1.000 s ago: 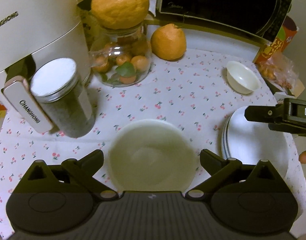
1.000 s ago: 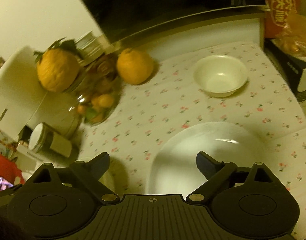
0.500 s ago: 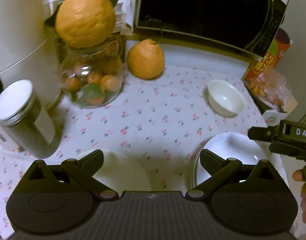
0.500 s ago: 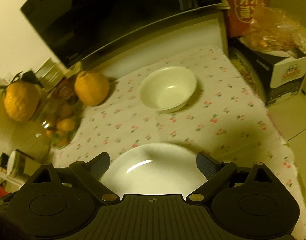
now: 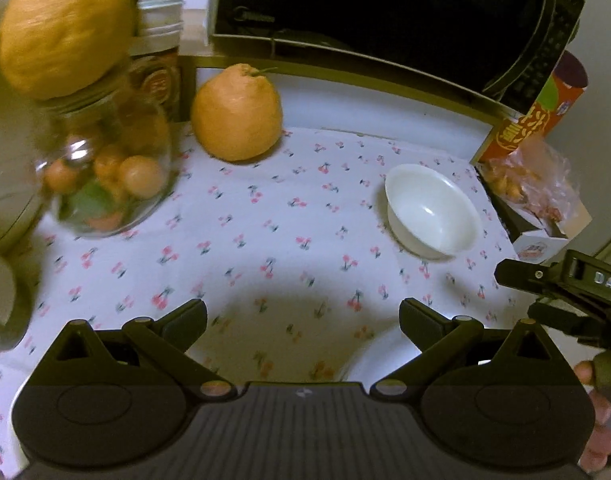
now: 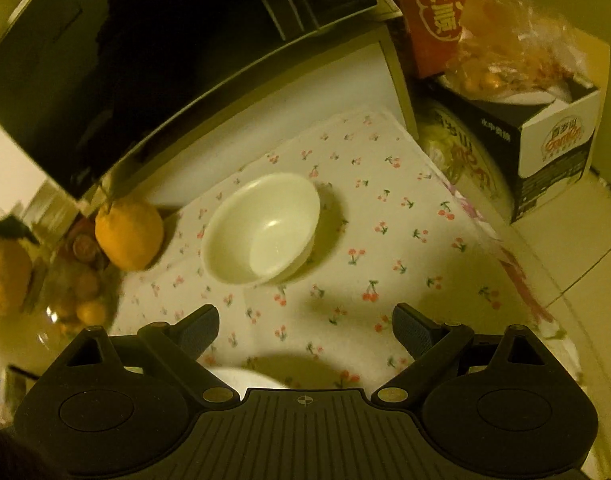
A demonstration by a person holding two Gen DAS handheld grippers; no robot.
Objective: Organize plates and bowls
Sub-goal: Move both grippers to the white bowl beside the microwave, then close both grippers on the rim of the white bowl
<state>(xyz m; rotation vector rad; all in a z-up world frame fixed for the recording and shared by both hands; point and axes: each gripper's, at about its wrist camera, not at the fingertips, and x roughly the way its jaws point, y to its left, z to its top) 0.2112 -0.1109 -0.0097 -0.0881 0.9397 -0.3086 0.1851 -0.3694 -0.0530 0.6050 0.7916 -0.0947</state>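
The left claw [image 5: 303, 318] is held wide apart above the table [image 5: 265, 216]; a white bowl [image 5: 431, 212] is seen ahead, right.

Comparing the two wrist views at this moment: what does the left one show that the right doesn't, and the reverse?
Left only: the right tool and the hand holding it at the right edge, plus cans behind the jar.
Right only: the floor beyond the table edge and the box's printed front.
Both: the bowl on the cherry cloth, the orange, the microwave, and a plate's rim low in frame.
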